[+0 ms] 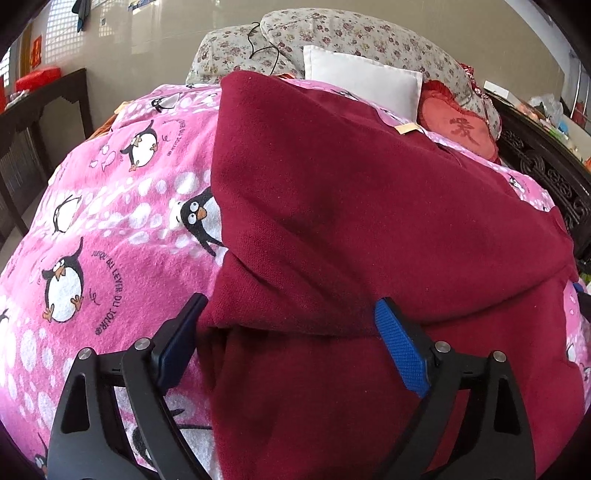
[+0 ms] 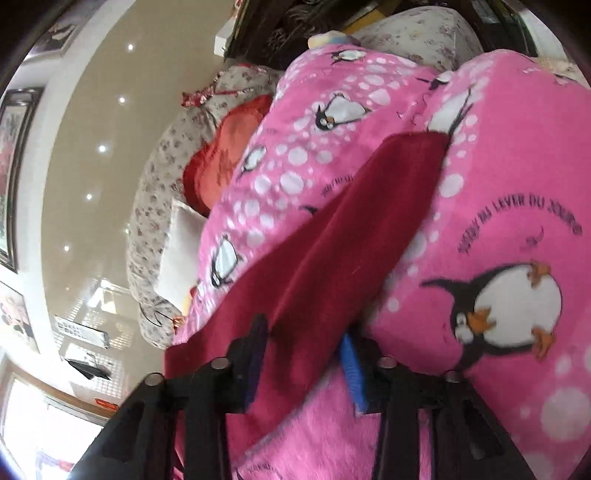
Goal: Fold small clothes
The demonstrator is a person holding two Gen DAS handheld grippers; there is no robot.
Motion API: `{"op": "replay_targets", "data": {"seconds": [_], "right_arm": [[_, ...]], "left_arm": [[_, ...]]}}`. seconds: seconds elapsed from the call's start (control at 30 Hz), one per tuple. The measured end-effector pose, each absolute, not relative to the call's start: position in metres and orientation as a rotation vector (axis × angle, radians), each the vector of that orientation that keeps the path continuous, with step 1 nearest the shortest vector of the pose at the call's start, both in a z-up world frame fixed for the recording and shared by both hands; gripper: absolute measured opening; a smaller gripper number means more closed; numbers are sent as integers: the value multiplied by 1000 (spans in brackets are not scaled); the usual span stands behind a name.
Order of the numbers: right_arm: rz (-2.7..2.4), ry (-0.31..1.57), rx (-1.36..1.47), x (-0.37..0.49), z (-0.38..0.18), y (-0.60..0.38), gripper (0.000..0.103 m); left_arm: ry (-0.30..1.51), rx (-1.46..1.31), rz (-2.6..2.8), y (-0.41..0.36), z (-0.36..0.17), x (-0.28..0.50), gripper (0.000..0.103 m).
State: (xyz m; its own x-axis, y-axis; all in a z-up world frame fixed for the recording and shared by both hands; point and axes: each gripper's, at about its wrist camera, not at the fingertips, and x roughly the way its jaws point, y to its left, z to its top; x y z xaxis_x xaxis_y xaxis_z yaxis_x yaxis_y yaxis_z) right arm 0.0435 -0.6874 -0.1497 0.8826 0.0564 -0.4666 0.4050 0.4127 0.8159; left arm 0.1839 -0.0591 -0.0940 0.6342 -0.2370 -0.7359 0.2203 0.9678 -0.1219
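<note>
A dark red fleece garment [image 1: 369, 203] lies on a pink penguin blanket [image 1: 110, 221], with one layer folded over another. My left gripper [image 1: 291, 332] hovers over the near folded edge. Its jaws stand wide apart with cloth between them, and the blue pads are not pressing on it. In the right wrist view, which is tilted and blurred, a strip of the same red garment [image 2: 351, 229] runs across the blanket [image 2: 498, 184]. The strip ends between the fingers of my right gripper [image 2: 303, 369], which is shut on it.
A white pillow [image 1: 362, 81], a red cushion [image 1: 458, 125] and a floral quilt [image 1: 332, 33] are piled at the far end of the bed. Dark wooden furniture [image 1: 37, 122] stands to the left. A carved dark bed frame [image 1: 546, 166] runs along the right.
</note>
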Motion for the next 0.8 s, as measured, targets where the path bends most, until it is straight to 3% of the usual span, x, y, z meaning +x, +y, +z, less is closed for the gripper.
{"op": "replay_targets", "data": {"seconds": [0.03,0.1,0.3,0.5,0.67,0.8], "right_arm": [[-243,462,1084,42,-141,-683,12],[-237,433,975,35,-116,-674,10],[-111,316,754,28,-24,-614,9],[118,301,479,59,48,-479,9],[313,382,262,102,43,-348,9],[412,496,105,139,-5,-253,9]], "left_arm": [[844,-23,-262,-59,-94,184,91],[845,-21,-261,-60,-94,184,91],[834,-19,-256,-57,-91,182,91],[725,-81,-211,-29,-68,168,90],[616,-154,-138,14,-47,160,89],[654,-272,-141,45,-57,170,89]]}}
